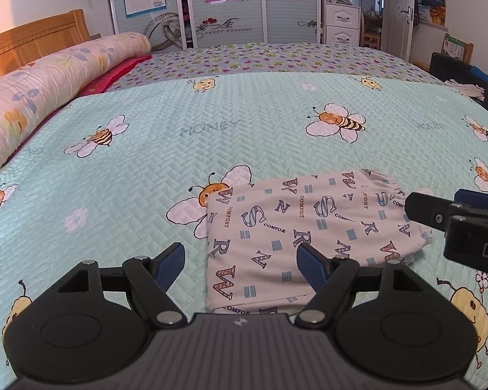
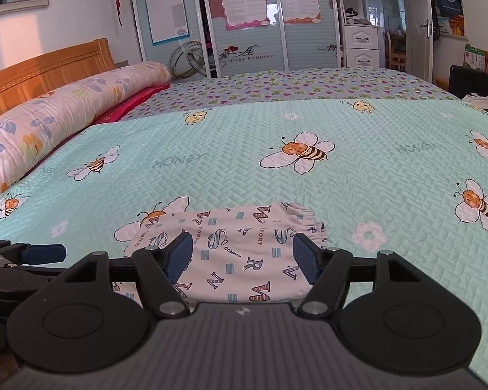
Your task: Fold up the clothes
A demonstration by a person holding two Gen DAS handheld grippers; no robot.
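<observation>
Trousers (image 1: 296,234) printed with letters and the word COMFORT are lying folded into a flat, roughly rectangular bundle on the mint green bee-patterned quilt (image 1: 211,136), in the lower centre-right of the left wrist frame and the lower centre of the right wrist frame, their gathered waistband (image 2: 304,222) facing the upper right of the bundle. The left tongs (image 1: 240,265) are standing wide open at the bottom of their frame, gripping nothing, their blue pads (image 1: 170,265) straddling the bundle's left edge. The right tongs (image 2: 242,256) are likewise standing wide apart and empty, hovering over the near part of the trousers; they are also showing at the right edge of the left wrist frame. A long floral bolster (image 1: 48,81) is lying against the wooden headboard (image 1: 32,42) at upper left, and a wardrobe (image 1: 211,9) with posters is filling the top centre.
</observation>
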